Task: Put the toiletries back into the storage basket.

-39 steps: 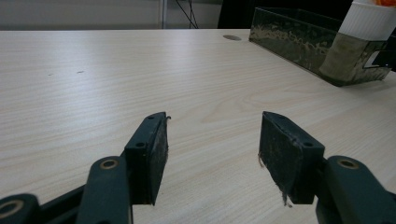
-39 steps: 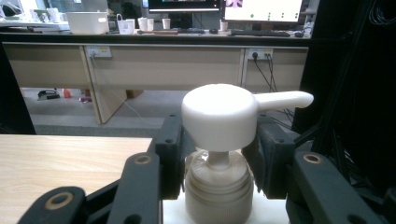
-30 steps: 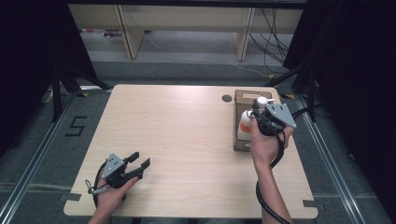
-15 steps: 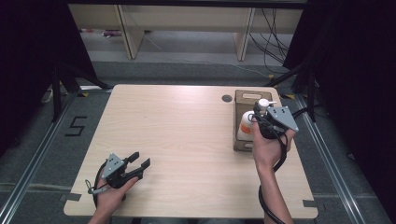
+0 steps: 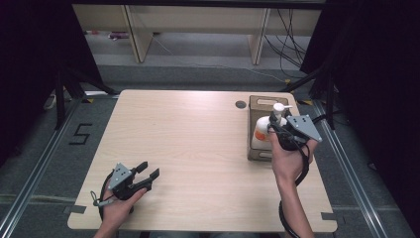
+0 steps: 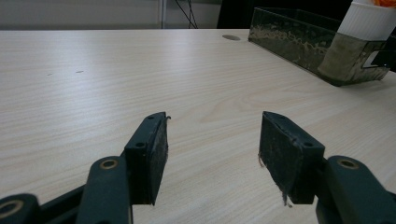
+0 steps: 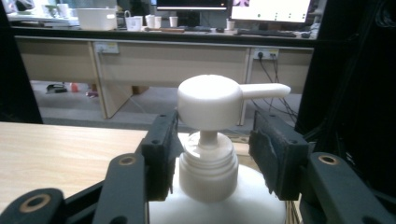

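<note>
The right gripper [image 5: 275, 130], a black two-jaw tool with a grey three-cornered plate on top, is held in the person's right hand [image 5: 288, 159] just in front of a white plastic pump bottle with an orange label [image 5: 262, 130]. In the right gripper view the bottle's ribbed white collar [image 7: 207, 164] and thin pump stem stand between the two black jaws, under the round pump head [image 7: 210, 101] whose spout points off to the right of that view. The jaws have just been opening: the pad on the right stands clearly apart from the collar, while the pad on the left sits close beside it, so the grip on the bottle is released with the neck still between the jaws. The bottle stands upright inside a brown open-topped box [image 5: 256, 106], directly ahead of this gripper, near the table's right edge. The left gripper [image 5: 146, 177], the same kind of black tool, lies low on the pale wood-grain table [image 5: 188, 129] in the person's left hand [image 5: 119, 206], well apart from the bottle. Its jaws are spread wide with nothing but bare tabletop between them; the box [image 6: 299, 42] and the bottom of the bottle [image 6: 369, 18] lie far ahead of it and to its right.
</note>
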A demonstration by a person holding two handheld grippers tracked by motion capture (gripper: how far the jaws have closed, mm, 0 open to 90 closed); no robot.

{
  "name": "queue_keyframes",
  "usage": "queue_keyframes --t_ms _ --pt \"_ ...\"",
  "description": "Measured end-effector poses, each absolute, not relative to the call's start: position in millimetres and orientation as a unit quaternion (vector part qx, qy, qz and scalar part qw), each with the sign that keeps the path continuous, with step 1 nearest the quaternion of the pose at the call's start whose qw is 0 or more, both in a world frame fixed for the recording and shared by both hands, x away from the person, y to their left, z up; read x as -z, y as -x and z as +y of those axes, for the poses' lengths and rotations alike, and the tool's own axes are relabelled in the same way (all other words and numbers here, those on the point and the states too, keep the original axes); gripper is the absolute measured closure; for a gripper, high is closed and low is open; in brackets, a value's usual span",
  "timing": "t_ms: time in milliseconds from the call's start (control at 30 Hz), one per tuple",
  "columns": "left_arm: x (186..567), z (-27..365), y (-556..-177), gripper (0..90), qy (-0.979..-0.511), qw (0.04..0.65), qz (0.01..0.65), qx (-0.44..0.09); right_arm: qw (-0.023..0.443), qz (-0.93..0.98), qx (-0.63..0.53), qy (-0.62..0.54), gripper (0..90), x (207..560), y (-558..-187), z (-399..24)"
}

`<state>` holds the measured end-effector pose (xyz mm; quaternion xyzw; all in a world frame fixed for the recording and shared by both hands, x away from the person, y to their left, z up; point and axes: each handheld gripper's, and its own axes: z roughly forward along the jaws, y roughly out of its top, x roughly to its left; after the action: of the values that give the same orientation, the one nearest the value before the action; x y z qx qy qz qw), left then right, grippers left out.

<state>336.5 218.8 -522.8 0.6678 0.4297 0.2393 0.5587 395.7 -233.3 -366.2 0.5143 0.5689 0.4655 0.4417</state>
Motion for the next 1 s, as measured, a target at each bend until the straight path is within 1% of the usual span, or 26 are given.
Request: queue_keyframes --t_ms 33,200,300,500,567,600,633,733,833,1000 --pt "522.8 218.7 -336.5 41.6 -0.668 0.558 0.430 -0.239 0.435 0.567 -0.468 -0.520 50.8 366.0 -393.5 -232.6" --pt "522.9 218.1 -336.5 41.6 -0.668 0.558 0.430 -0.240 0.433 0.579 -0.469 -0.507 50.4 364.9 -385.8 -236.7" --pt "522.8 218.1 -336.5 41.5 -0.668 0.557 0.431 -0.240 0.421 0.584 -0.472 -0.509 50.4 365.5 -380.4 -239.4" --pt "523.0 217.8 -336.4 41.5 -0.667 0.557 0.431 -0.241 0.417 0.590 -0.476 -0.501 51.2 369.7 -370.4 -245.6" --pt "522.9 217.6 -336.5 41.5 -0.667 0.557 0.431 -0.241 0.409 0.593 -0.470 -0.510 51.4 371.3 -365.2 -247.8" --pt "522.9 217.6 -336.5 41.5 -0.668 0.557 0.431 -0.241 0.414 0.592 -0.478 -0.501 51.4 373.2 -365.7 -250.4" --pt "522.9 217.6 -336.5 41.5 -0.668 0.556 0.432 -0.241 0.401 0.591 -0.480 -0.510 51.4 374.2 -364.2 -250.6" --pt "522.9 217.9 -336.5 41.5 -0.668 0.556 0.432 -0.241 0.411 0.596 -0.472 -0.503 51.6 378.8 -360.9 -257.2" --pt "523.1 217.6 -336.7 41.5 -0.666 0.558 0.432 -0.241 0.397 0.596 -0.471 -0.514 51.6 385.0 -356.4 -262.0" --pt "523.1 217.6 -336.7 41.5 -0.667 0.557 0.432 -0.241 0.406 0.594 -0.465 -0.516 52.2 399.4 -349.8 -272.0"
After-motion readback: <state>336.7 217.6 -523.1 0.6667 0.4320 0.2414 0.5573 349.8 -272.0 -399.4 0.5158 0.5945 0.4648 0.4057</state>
